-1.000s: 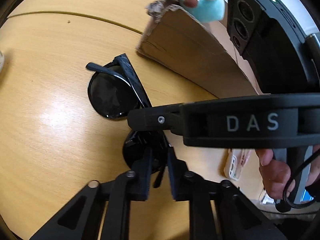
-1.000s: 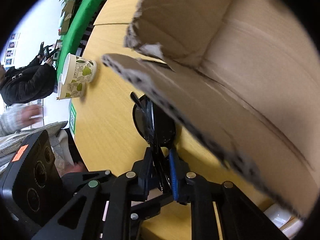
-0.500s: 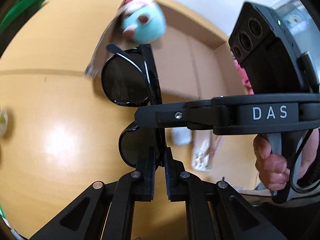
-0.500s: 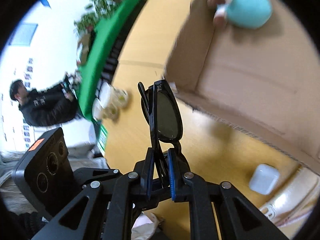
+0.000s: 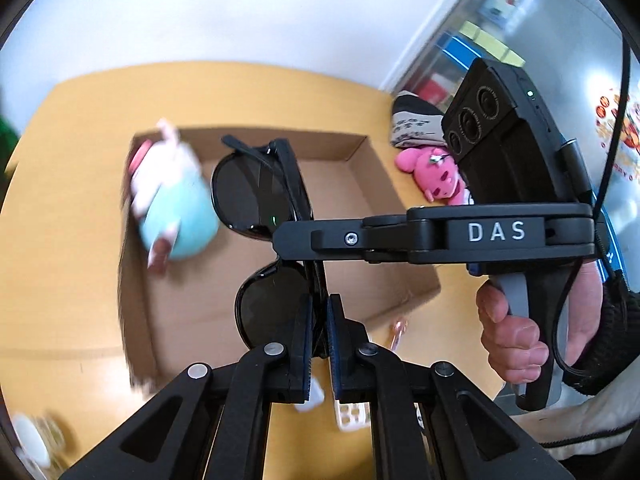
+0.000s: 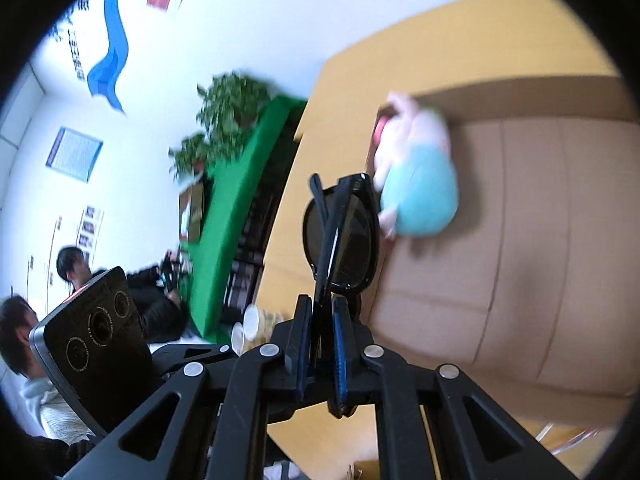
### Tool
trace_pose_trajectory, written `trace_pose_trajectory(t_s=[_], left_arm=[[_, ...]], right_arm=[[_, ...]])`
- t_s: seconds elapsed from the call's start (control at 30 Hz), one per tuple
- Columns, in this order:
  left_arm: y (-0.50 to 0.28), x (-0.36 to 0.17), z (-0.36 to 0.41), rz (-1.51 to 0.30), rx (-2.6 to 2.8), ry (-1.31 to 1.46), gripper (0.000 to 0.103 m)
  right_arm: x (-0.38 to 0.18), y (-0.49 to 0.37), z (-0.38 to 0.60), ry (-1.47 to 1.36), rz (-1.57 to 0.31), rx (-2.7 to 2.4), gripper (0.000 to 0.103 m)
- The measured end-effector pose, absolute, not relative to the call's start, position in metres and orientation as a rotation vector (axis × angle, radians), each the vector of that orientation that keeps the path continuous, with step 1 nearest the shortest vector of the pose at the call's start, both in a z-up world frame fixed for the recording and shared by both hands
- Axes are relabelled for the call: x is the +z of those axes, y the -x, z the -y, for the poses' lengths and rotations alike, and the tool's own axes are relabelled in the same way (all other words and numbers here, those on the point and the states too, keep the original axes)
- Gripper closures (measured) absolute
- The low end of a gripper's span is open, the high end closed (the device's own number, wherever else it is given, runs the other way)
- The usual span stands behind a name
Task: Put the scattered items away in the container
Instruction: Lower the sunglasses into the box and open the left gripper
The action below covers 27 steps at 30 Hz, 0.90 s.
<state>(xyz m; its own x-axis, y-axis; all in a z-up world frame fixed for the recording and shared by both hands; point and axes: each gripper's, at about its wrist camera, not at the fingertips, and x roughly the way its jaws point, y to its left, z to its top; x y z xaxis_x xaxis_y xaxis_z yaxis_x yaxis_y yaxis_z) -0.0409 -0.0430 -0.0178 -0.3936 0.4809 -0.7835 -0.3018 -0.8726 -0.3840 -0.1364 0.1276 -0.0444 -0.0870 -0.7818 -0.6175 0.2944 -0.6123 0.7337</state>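
Across the yellow wooden surface (image 5: 72, 216) sits the open cardboard box (image 5: 360, 148), with a teal plush toy (image 5: 180, 220) already inside. Both my left claw (image 5: 319, 344) and right claw (image 6: 322, 344) are clenched on the folded black sunglasses (image 5: 260, 200), held in the air above the box. Outside it remain a pink plush toy (image 5: 434, 176), a small white case (image 5: 316, 398) and a few blurred bits near the box, so I judge the tidying partly done.

2 seated people (image 6: 24, 344), potted plants (image 6: 228, 104), green table (image 6: 236, 208).
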Motion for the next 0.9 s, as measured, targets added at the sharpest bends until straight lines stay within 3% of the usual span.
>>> trace_pose_trajectory(t_s=[0.3, 0.9], left_arm=[[0.131, -0.043, 0.004, 0.223, 2.18, 1.383, 0.097], [0.266, -0.177, -0.003, 0.393, 2.034, 1.67, 0.098]], right_arm=[[-0.062, 0.199, -0.153, -1.425, 0.606, -1.858, 0.094], [-0.202, 0.315, -0.148, -1.626, 0.641, -1.795, 0.094]])
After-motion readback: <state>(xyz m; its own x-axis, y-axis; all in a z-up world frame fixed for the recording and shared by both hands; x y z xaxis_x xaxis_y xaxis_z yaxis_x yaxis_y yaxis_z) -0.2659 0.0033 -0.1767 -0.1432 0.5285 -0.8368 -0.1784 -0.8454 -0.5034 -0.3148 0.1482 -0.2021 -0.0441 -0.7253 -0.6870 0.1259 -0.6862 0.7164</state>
